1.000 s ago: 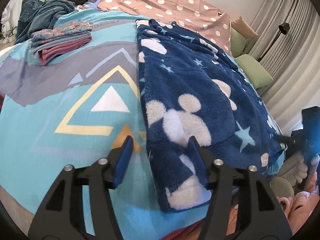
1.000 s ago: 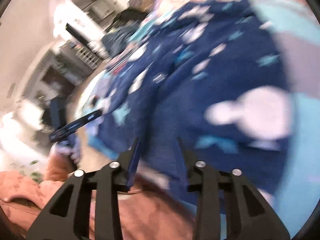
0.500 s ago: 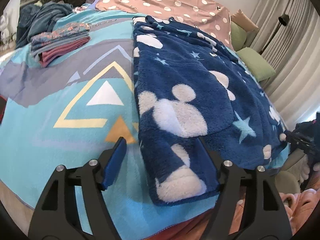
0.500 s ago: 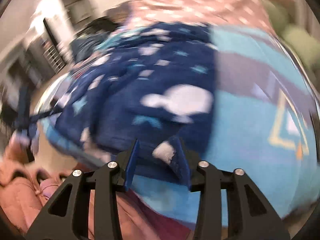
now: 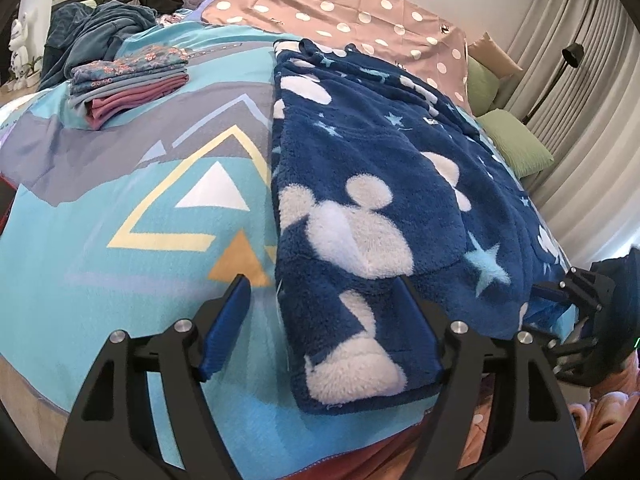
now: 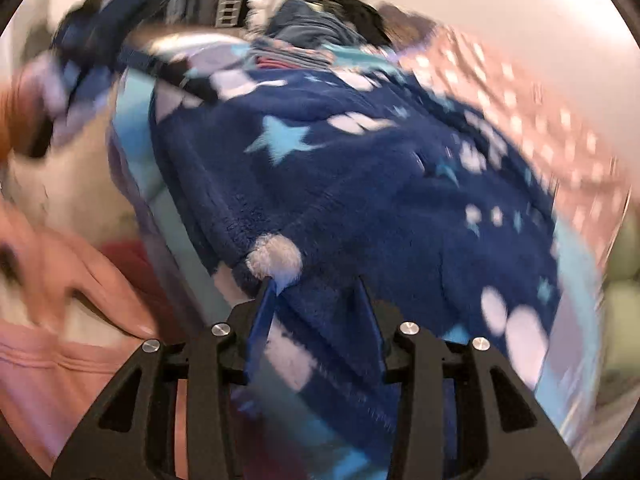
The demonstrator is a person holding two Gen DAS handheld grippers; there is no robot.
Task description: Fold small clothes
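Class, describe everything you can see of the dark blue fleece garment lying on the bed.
The dark blue fleece garment looks thick and fluffy, printed with white mouse-head shapes and pale blue stars. It lies spread lengthwise on the patterned turquoise bedspread, its left edge straight and its near end by the bed's front edge. A layer seems folded over its top. The left tool straddles its near corner with jaws wide, not pinching. In the blurred right wrist view the right tool has fleece between its fingers; grip unclear.

No readable text, label, brand or number shows on anything.
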